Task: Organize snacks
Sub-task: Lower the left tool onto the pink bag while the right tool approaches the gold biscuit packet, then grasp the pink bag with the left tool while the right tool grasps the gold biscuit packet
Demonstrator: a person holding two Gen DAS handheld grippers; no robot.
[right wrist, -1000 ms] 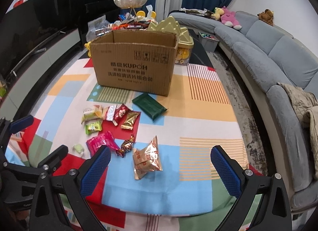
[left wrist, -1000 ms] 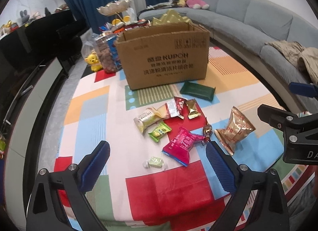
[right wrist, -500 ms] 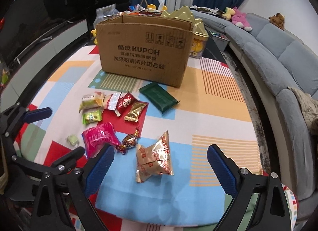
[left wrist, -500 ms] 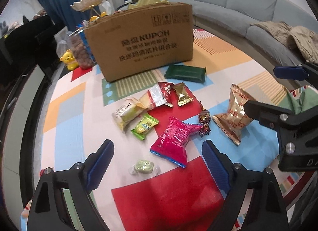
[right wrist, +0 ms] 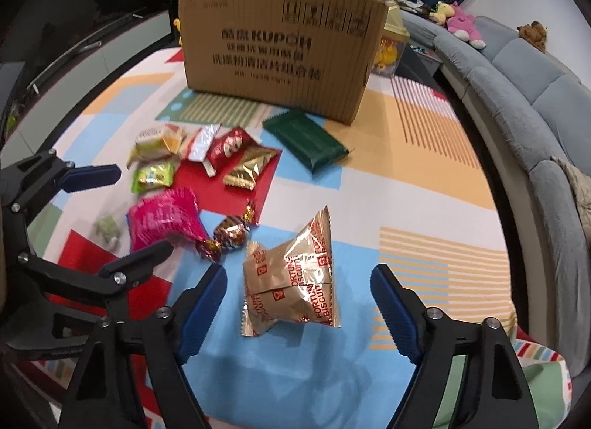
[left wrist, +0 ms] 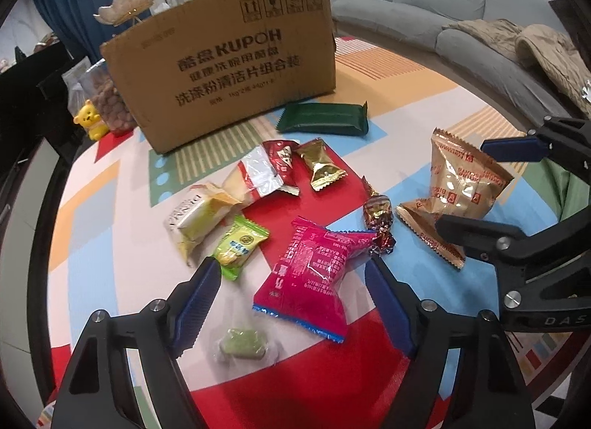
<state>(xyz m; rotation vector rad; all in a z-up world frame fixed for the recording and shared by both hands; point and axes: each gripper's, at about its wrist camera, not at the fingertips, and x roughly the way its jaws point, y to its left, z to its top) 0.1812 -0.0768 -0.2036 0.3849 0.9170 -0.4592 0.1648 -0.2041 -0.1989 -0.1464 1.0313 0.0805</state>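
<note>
Blue pads on both of your grippers, jaws standing apart and pressing on nothing. Your left gripper (left wrist: 295, 281) has just been closing; the pink packet (left wrist: 312, 277) lies on the cloth between its fingers, neither pad touching it. A small pale green sweet (left wrist: 242, 344) sits low between the same fingers, nearer the left pad. A green sachet (left wrist: 240, 246) lies just beyond the tip of the left finger, and a foil-wrapped chocolate (left wrist: 376, 218) just beyond the right one.

Your right gripper (right wrist: 299, 296) has also just been closing, with the gold biscuit bag (right wrist: 291, 281) between its fingers, a clear gap on either side, wider on the right. The bag stands tilted on the blue patch of the patterned cloth (right wrist: 424, 155).

Ahead of both grippers: a loose cluster of small packets, among them a red-and-silver one (left wrist: 280, 159) and a gold one (left wrist: 321, 167), then a dark green bar (left wrist: 325, 119) lying flat, just in front of the cardboard box (left wrist: 229, 59). The box stands upright at the far side of the cloth; what is in it cannot be made out from here.

Right of your right gripper, well apart, runs a grey sofa (right wrist: 546, 104) with soft toys (right wrist: 461, 21) on it.
</note>
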